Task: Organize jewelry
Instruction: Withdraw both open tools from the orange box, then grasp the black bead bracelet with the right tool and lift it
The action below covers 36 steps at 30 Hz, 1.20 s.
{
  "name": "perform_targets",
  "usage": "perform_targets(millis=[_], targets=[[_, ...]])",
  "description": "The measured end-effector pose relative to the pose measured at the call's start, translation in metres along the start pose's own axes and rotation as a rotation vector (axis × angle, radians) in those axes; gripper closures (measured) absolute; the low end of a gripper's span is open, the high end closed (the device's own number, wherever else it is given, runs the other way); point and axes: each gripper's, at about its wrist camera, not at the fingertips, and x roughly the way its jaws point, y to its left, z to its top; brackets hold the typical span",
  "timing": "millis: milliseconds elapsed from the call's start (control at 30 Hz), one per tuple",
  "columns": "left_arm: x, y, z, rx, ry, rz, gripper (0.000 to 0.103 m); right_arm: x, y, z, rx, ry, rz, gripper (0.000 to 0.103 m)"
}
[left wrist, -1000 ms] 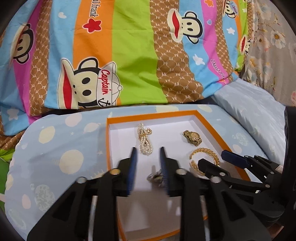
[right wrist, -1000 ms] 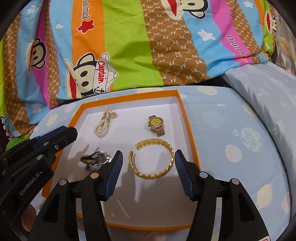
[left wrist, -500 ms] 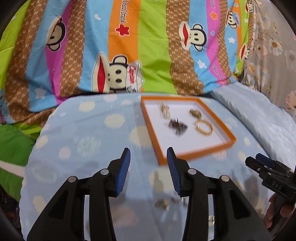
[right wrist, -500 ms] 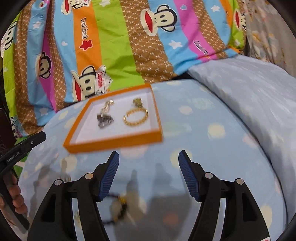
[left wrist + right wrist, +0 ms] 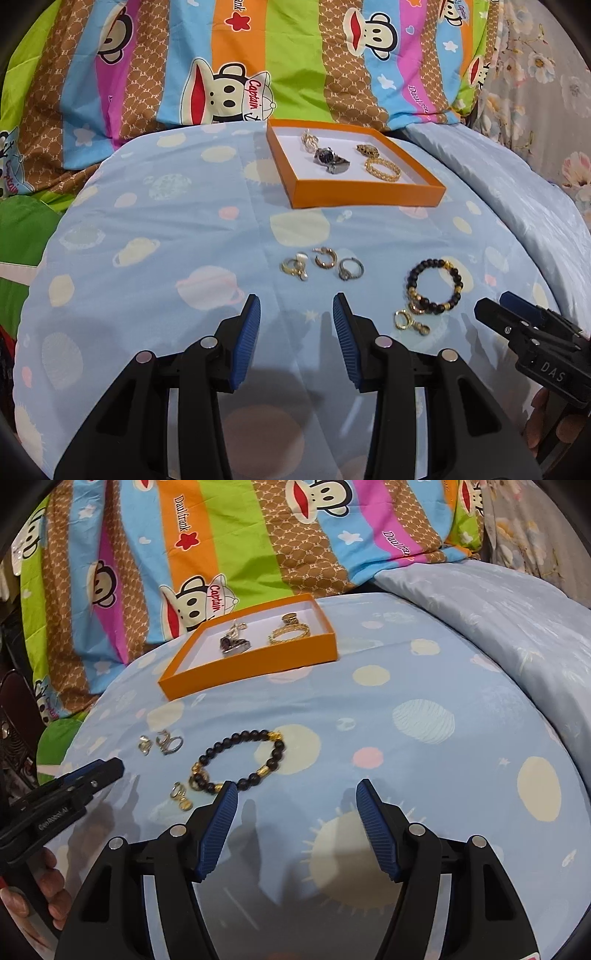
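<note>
Both your grippers, left gripper point(image 5: 296, 341) and right gripper point(image 5: 297, 829), pull back from orange tray point(image 5: 364, 194) toward bed's near edge, fingers released, empty.

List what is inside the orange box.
The orange box holds a pearl strand, dark-faced watch, gold watch and gold bangle. Its near wall hides some floor.

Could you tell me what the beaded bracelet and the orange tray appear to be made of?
The beaded bracelet looks like dark, glossy round beads, perhaps polished stone or wood, with a few gold-coloured metal spacer beads and a charm; the sheen leaves the bead material open. The orange tray looks like matte cardboard: flat, thin, straight walls, sharp corners and a plain white inside.
</note>
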Motion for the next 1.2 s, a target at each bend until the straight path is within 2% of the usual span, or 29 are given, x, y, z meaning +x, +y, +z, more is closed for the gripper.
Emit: perform_targets(millis=[167,733,967,1200], targets=[[-0.002,-0.008,-0.003,0.033,-0.015,0.036,0.064,-0.003,0.010,-0.004,-0.022,-0.010,0.009,0.037],[0.001,-0.007,-0.002,0.026,-0.006,0.043,0.063,0.001,0.026,-0.010,-0.045,0.022,0.017,0.038],[0.001,-0.004,-0.002,0.009,-0.011,0.042,0.063,0.006,0.032,-0.009,-0.024,0.043,0.053,0.038],[0.000,0.008,-0.001,-0.049,-0.009,0.040,0.063,0.021,0.040,0.001,-0.015,0.062,0.072,0.038]])
